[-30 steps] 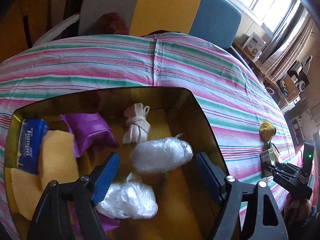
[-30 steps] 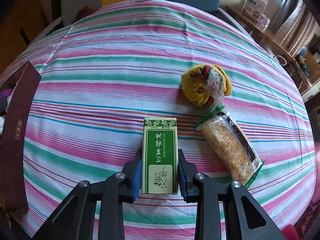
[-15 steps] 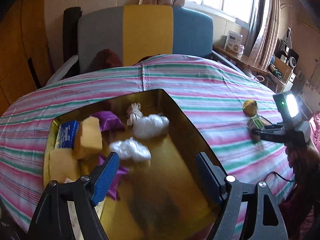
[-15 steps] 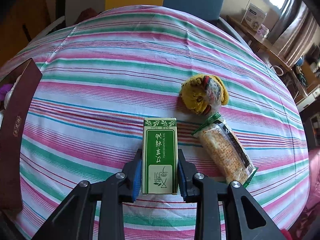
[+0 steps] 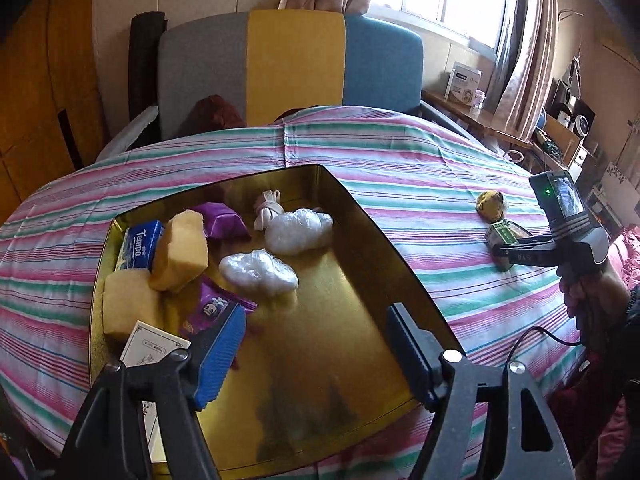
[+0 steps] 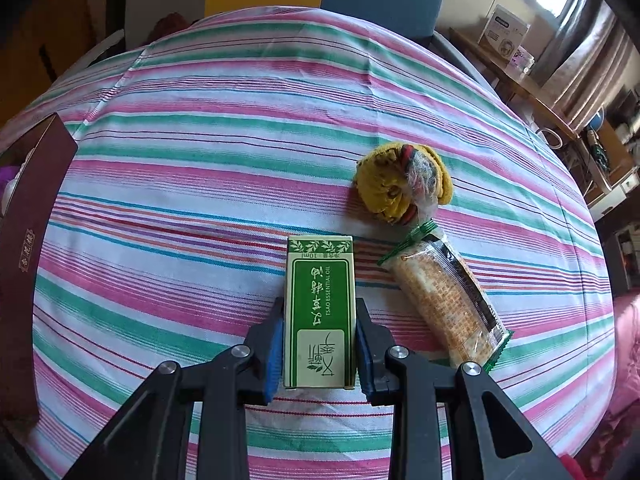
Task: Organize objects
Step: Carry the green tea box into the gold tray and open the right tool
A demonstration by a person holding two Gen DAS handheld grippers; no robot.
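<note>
My right gripper (image 6: pixel 319 344) is shut on a green essential oil box (image 6: pixel 319 308) held just over the striped tablecloth; the box also shows in the left wrist view (image 5: pixel 502 237). A yellow knitted ball (image 6: pixel 404 188) and a cracker packet (image 6: pixel 444 300) lie to its right. My left gripper (image 5: pixel 316 352) is open and empty above a gold-lined open box (image 5: pixel 352 360). The box holds two yellow sponges (image 5: pixel 180 256), a blue Tempo tissue pack (image 5: pixel 140 244), purple packets (image 5: pixel 224 220), two clear plastic bundles (image 5: pixel 260 272) and a white cord (image 5: pixel 268 208).
The box's brown outer wall (image 6: pixel 28 240) stands at the left edge of the right wrist view. A white leaflet (image 5: pixel 152 348) lies at the box's near left corner. A grey, yellow and blue chair (image 5: pixel 292 64) stands behind the table. A shelf with clutter (image 5: pixel 560 132) is at the right.
My left gripper has risen and pulled back from the box, so the whole box and room now show. My right gripper keeps the green box in nearly the same place.
</note>
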